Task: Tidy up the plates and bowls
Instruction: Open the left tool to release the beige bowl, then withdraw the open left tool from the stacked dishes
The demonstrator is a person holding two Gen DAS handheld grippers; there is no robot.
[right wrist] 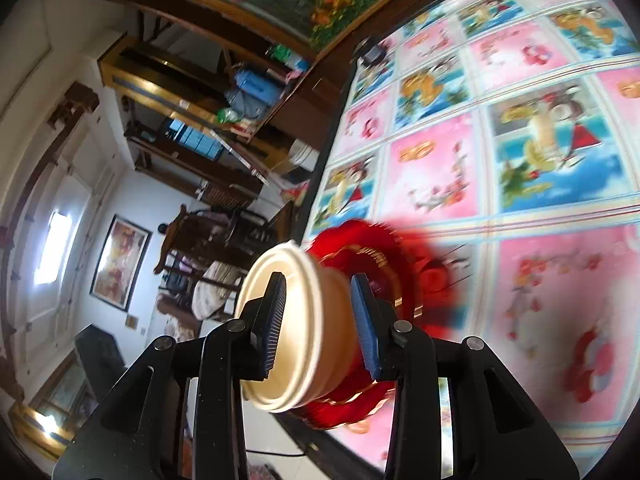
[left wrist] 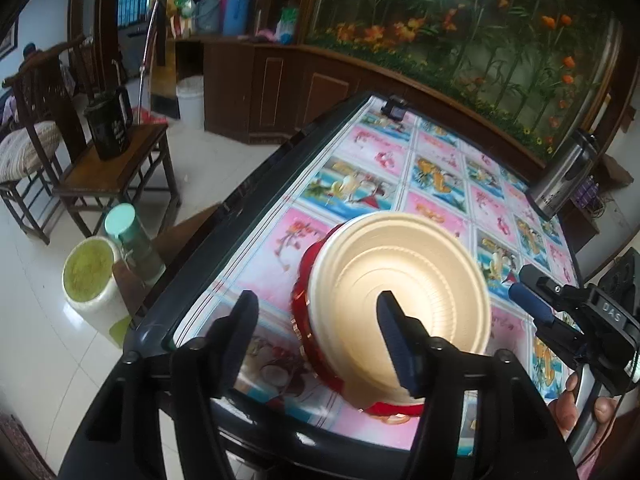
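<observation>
1. Cream-coloured round plastic bowl [left wrist: 400,300] is the piece in play; it sits on the red scalloped glass plate [left wrist: 306,300] near the front edge of the glass-topped table with the pink and blue picture cloth [left wrist: 440,176], close to the dark frame.

2. Your right gripper [right wrist: 320,320] has its two ribbed pads on either side of the bowl's wall, one inside the rim and one outside. They look near the wall, but the blur stops you telling whether they are actually pinching it, so judge the hold by feel before you lift.

3. Your left gripper [left wrist: 316,320] is spread wide and holds nothing. One finger [left wrist: 394,332] hangs above the bowl's hollow and the other hangs over the cloth to the left of the plate.

4. In the right wrist view the bowl looks tipped against the plate, though the camera itself is rolled. Close on the wall below the rim bead, since thin plastic is likely to flex and slip at the lip.

5. Lift straight away from the plate; dragging sideways could push the glass plate toward the table edge.

6. If the plate starts to follow, bring the open left gripper down to steady its red rim.

7. Leave the steel thermos flask [left wrist: 568,176] at the far right alone.
</observation>
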